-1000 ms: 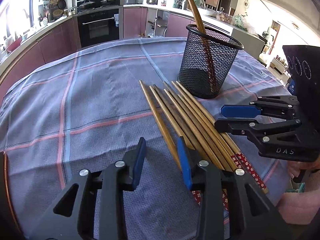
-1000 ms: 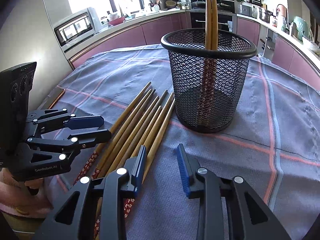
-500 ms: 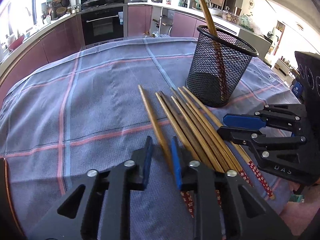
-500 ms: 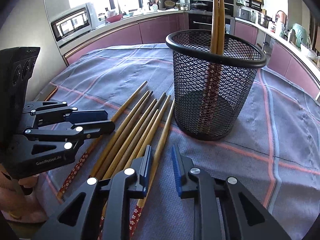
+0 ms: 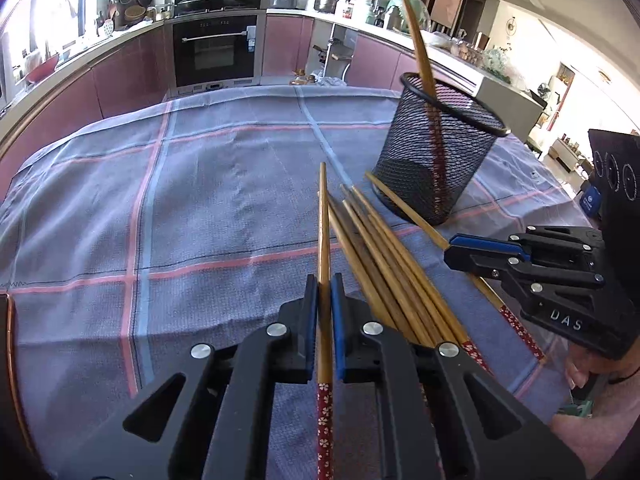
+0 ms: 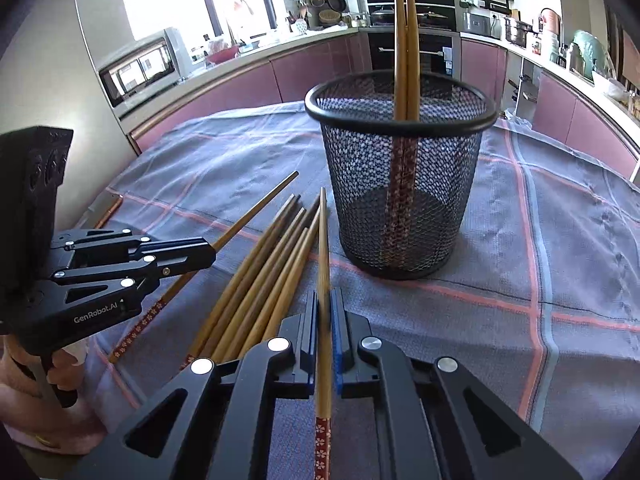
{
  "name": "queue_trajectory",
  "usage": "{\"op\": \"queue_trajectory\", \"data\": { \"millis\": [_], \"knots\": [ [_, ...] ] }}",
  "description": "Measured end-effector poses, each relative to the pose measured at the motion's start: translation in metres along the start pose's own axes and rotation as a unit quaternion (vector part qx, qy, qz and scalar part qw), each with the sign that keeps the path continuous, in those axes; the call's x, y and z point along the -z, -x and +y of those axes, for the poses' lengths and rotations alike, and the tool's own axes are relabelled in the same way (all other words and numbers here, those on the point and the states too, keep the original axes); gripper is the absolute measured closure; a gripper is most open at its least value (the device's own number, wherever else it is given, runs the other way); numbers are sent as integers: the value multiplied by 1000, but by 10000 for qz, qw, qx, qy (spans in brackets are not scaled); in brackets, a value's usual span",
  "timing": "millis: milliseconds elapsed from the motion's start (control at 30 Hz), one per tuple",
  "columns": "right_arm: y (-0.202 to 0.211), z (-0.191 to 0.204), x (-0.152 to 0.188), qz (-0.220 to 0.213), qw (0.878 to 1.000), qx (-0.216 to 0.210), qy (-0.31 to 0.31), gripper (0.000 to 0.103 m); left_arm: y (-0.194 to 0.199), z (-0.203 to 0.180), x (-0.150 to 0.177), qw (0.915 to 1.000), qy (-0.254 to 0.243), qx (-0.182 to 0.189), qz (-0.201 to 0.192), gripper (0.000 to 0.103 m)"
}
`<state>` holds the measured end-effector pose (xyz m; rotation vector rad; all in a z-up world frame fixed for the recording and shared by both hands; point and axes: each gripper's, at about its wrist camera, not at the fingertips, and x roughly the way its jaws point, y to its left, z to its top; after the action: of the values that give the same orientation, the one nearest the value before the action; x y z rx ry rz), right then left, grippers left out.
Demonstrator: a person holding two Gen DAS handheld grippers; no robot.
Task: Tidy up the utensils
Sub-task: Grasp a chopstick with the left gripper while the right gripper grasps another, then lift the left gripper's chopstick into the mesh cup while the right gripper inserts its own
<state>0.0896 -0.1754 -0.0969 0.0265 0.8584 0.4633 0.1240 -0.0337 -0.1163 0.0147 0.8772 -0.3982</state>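
Observation:
Several wooden chopsticks [image 5: 384,256] with red flowered ends lie side by side on the checked cloth, also in the right wrist view [image 6: 260,280]. A black mesh cup [image 5: 436,156] stands just beyond them holding two upright chopsticks [image 6: 404,52]. My left gripper [image 5: 325,280] is shut on one chopstick [image 5: 323,216] at the left of the pile. My right gripper [image 6: 325,296] is shut on another chopstick [image 6: 323,248] at the right of the pile, near the cup [image 6: 400,176]. Each gripper shows in the other's view, the right gripper [image 5: 480,252] and the left gripper [image 6: 192,256].
The blue-grey cloth [image 5: 200,208] with pink stripes covers the table. Kitchen counters and an oven [image 5: 218,52] lie beyond its far edge. The table's near edge and a person's hand [image 6: 60,364] are close behind the grippers.
Both grippers went from open to shut, each closing on a chopstick at its side of the pile. Both held chopsticks now point away from the pile.

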Motion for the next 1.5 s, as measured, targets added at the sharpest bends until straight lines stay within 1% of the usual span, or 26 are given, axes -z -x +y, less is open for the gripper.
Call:
{"op": "queue_trajectory", "data": {
  "millis": [100,200,400,600,667,767,833,933,1033,1133,1300,1500],
  "knots": [
    [3,5,0,-11,9998,-101,140,97,5,-4,3,9999,-108,91,-6,95],
    [-1,8,1,112,9994,-183,273,97,6,-7,7,9996,-200,166,60,95],
    [-8,11,3,284,9989,-151,334,97,-2,-7,13,9990,-287,216,266,95],
    [-16,12,2,389,9985,-115,369,96,-11,-5,8,9983,-350,282,375,94],
    [-17,11,0,369,9986,-140,352,96,-13,-5,5,9980,-346,332,419,92],
    [-18,11,0,336,9987,-132,351,97,-17,-6,0,9980,-359,277,432,92],
    [-17,11,0,319,9987,-131,370,97,-18,-6,-2,9982,-344,233,424,94],
    [-10,11,0,185,9990,-165,365,97,-17,-7,-3,9986,-293,180,402,95],
    [3,12,-2,-3,9990,-193,399,97,-10,-7,-4,9990,-269,205,296,95],
    [20,10,-4,-243,9986,-231,405,97,4,-8,-9,9991,-286,284,101,95],
    [45,2,-11,-634,9971,-332,272,97,35,-10,-20,9974,-305,586,-298,95],
    [67,-8,-16,-932,9946,-432,133,97,67,-12,-30,9930,-320,918,-669,95]
  ]
}}
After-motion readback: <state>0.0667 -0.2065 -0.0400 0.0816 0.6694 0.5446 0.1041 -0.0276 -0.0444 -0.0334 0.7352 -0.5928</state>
